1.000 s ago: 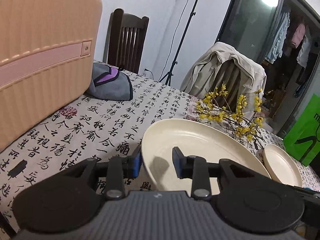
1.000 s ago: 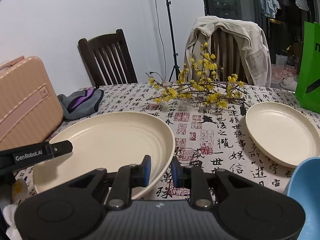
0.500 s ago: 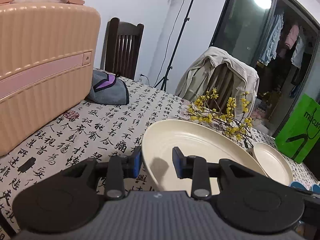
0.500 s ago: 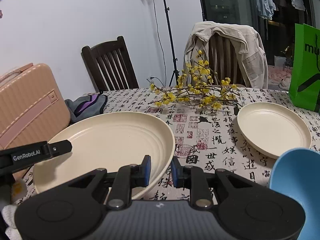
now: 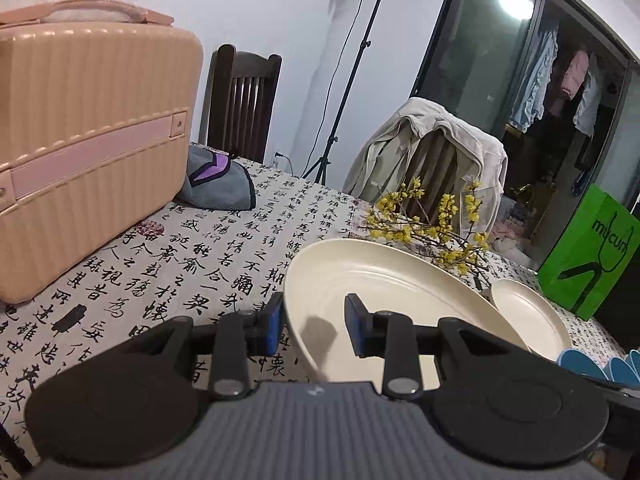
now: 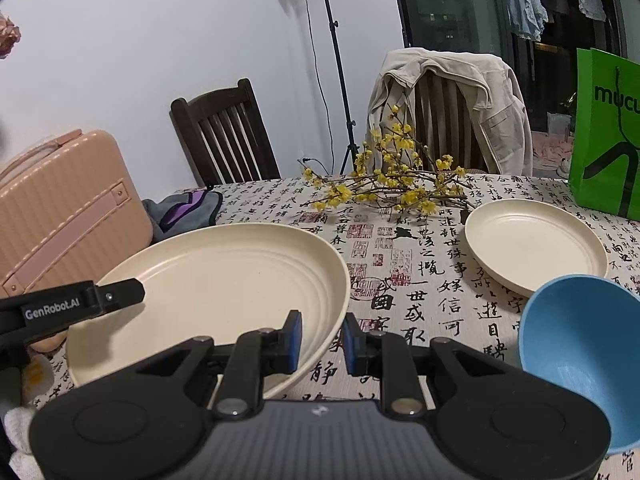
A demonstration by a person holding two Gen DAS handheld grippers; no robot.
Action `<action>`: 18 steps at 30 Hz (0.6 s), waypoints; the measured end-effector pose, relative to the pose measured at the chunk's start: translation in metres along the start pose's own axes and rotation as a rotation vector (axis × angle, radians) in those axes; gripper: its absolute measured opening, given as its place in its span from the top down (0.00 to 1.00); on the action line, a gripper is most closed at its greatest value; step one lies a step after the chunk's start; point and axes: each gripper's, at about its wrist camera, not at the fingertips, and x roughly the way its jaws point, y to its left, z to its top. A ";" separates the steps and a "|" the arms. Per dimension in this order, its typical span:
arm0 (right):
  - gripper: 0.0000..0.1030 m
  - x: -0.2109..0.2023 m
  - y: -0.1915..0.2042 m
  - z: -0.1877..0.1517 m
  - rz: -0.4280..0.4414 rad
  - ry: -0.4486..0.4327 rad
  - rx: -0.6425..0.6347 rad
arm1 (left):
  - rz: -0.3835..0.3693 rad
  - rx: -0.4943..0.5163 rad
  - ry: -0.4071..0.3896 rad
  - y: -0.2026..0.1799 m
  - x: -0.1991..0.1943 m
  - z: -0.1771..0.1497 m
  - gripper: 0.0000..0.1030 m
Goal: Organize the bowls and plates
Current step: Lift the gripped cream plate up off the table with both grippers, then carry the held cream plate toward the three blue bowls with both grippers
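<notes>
A large cream plate (image 5: 384, 280) hangs a little above the calligraphy tablecloth (image 5: 192, 256), carried by both grippers. My left gripper (image 5: 315, 320) is shut on its near left rim, one pad outside and one inside. My right gripper (image 6: 322, 334) is shut on the large cream plate (image 6: 224, 272) at its near right rim. In the right wrist view one black finger of the left gripper lies over the plate's left edge. A smaller cream plate (image 6: 536, 246) lies on the table to the right. A blue bowl (image 6: 580, 352) stands at the near right.
A pink suitcase (image 5: 88, 152) fills the table's left side, with a grey and purple cloth (image 5: 216, 184) beside it. Yellow flowering branches (image 6: 384, 188) lie behind the plates. A green bag (image 6: 608, 132) stands at the far right. Two chairs and a light stand are behind the table.
Both grippers have drawn back and risen slightly with the large plate held between them. More of the blue bowl and green bag now shows on the right.
</notes>
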 end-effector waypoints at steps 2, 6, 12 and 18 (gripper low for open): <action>0.80 -0.006 0.000 -0.001 0.005 -0.006 0.001 | -0.003 0.004 -0.007 -0.001 -0.006 0.000 0.69; 0.80 -0.017 0.001 -0.004 0.009 -0.019 0.005 | -0.010 0.007 -0.019 -0.003 -0.018 -0.001 0.69; 0.80 -0.032 0.003 -0.010 0.008 -0.032 0.001 | -0.017 0.007 -0.028 -0.003 -0.032 -0.004 0.69; 0.80 -0.047 0.001 -0.017 0.012 -0.041 0.009 | -0.024 0.011 -0.038 -0.006 -0.046 -0.009 0.69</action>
